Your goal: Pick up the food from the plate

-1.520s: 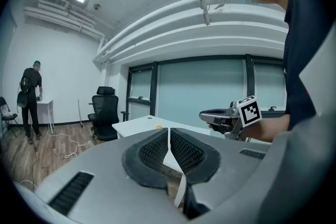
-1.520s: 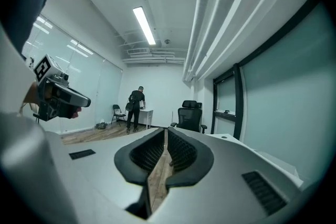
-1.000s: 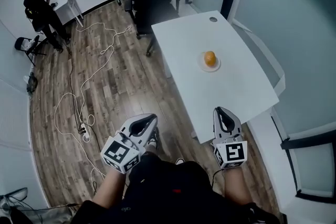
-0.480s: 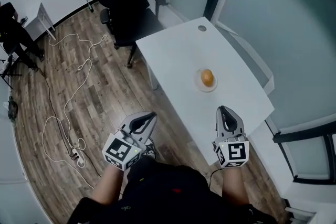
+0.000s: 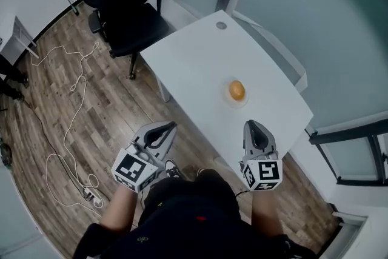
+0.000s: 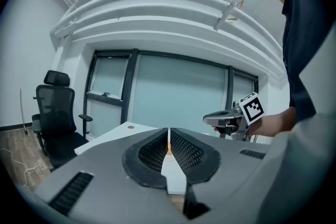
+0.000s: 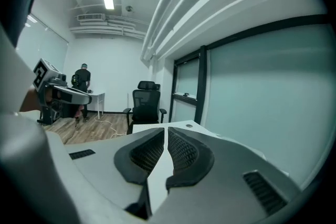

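The left gripper and the right gripper are held low in front of the person, well apart from each other. In both gripper views the ribbed fingers are seen pressed together, leaving only a thin slit, and nothing is gripped by either pair.

The food, a small round orange thing, is seen lying on a white plate on the white table. It is found ahead of the right fingertips and a little to their left, well apart from them. From the left fingertips it lies ahead and to the right, farther off; in the left gripper view a sliver of orange is seen just beyond the slit between the fingers.

In the head view the right fingertips are shown against the table's near edge, while the left fingertips are shown over the wooden floor beside the table. A black chair is placed beyond the left fingertips, at the table's far side. A white cable is strewn on the floor to the left of the left fingers.
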{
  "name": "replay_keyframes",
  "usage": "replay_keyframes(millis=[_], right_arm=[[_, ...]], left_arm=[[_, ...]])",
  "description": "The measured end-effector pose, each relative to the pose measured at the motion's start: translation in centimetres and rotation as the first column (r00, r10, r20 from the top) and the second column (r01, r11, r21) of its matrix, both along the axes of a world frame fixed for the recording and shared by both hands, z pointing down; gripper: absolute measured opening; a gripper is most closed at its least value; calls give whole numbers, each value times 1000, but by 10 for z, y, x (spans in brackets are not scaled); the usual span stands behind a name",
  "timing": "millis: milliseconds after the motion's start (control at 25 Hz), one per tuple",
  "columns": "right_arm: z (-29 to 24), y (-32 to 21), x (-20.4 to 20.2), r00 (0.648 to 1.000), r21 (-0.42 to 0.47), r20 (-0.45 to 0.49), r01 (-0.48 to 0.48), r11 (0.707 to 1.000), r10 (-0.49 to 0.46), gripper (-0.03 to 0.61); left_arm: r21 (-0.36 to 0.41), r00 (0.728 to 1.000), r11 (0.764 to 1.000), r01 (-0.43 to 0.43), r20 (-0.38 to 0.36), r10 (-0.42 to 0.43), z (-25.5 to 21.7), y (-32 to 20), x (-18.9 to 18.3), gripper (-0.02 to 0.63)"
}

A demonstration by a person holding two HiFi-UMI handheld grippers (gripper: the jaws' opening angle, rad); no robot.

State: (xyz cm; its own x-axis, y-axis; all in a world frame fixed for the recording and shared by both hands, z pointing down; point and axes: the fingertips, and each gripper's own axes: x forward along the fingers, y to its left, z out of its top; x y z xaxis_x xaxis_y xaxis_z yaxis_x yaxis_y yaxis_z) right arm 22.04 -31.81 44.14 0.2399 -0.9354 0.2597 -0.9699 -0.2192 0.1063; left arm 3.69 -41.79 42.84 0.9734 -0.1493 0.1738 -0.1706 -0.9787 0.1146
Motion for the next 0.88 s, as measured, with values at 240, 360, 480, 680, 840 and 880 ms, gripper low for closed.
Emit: replay_keyframes(millis=[240, 360, 480, 680, 840, 880], right_arm=[[36, -14, 59, 997, -77, 59, -46, 996, 51, 38], [62, -32, 86, 996, -125, 90, -9, 992, 20, 40], [93, -51, 118, 993, -179, 118, 23, 984, -2, 177], [154, -93, 157, 987, -256, 160, 26, 966, 15, 315], [207, -124, 175, 985, -346, 172, 53, 937, 7, 358], [220, -130, 178, 984, -371, 176, 61, 927, 6, 362]], left_arm=[[-47, 1000, 999, -16, 7, 16, 4, -13, 52, 34], [-51, 1000, 999, 13, 28, -12, 13, -20, 75, 33], [-82, 998, 996, 34, 64, -29, 28, -24, 99, 34], [-145, 989, 986, 81, 135, -62, 65, -32, 112, 34], [-173, 984, 982, 79, 173, -48, 84, -34, 114, 33], [-181, 983, 980, 82, 179, -50, 88, -36, 113, 33]])
